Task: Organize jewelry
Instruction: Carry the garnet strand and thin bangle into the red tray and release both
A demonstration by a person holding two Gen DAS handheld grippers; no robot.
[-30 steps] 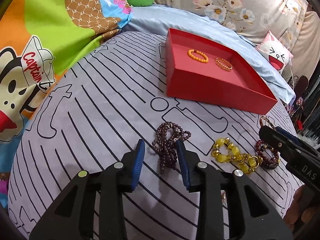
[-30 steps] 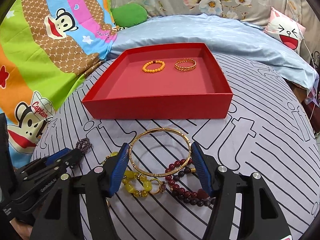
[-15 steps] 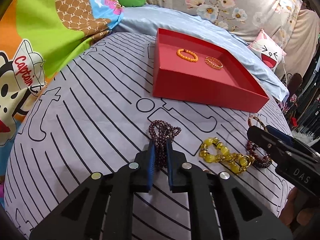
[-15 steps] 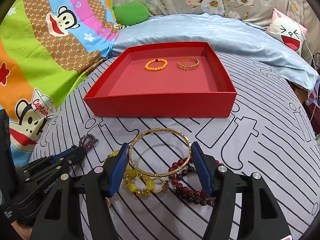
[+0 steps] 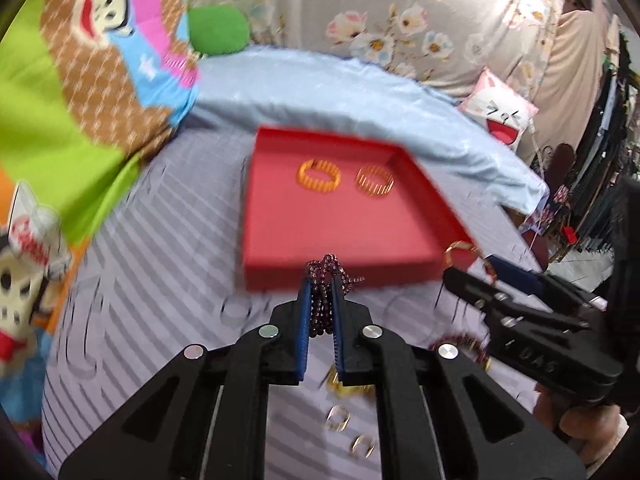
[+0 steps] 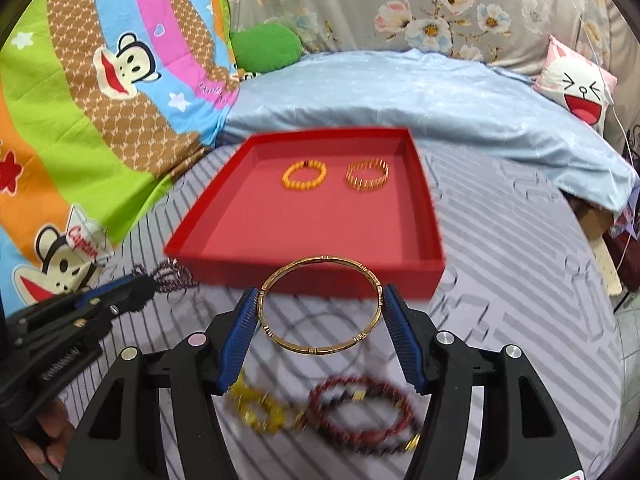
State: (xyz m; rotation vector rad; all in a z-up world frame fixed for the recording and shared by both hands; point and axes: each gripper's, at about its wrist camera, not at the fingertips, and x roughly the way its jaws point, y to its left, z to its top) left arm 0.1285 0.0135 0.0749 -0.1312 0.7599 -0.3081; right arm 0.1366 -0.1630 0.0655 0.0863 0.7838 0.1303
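My left gripper (image 5: 320, 292) is shut on a dark purple bead string (image 5: 326, 276) and holds it above the cloth, just before the red tray (image 5: 320, 268). My right gripper (image 6: 320, 300) is shut on a thin gold bangle (image 6: 320, 346), lifted before the tray's (image 6: 304, 276) near wall. In the tray lie an orange bead bracelet (image 6: 304, 175) and a gold bracelet (image 6: 367, 174). A yellow bead bracelet (image 6: 260, 410) and a dark red bead bracelet (image 6: 362, 414) lie on the cloth below the right gripper.
The grey striped cloth (image 6: 520, 280) covers the bed. A light blue blanket (image 6: 400, 92) lies behind the tray, a cartoon quilt (image 6: 80, 100) to the left, a cat cushion (image 6: 580, 88) at the right. Small gold rings (image 5: 340, 420) lie under the left gripper.
Both grippers have lifted off the cloth and moved toward the tray, the left with the purple bead string, the right with the gold bangle. The left jaws closed a second ago.
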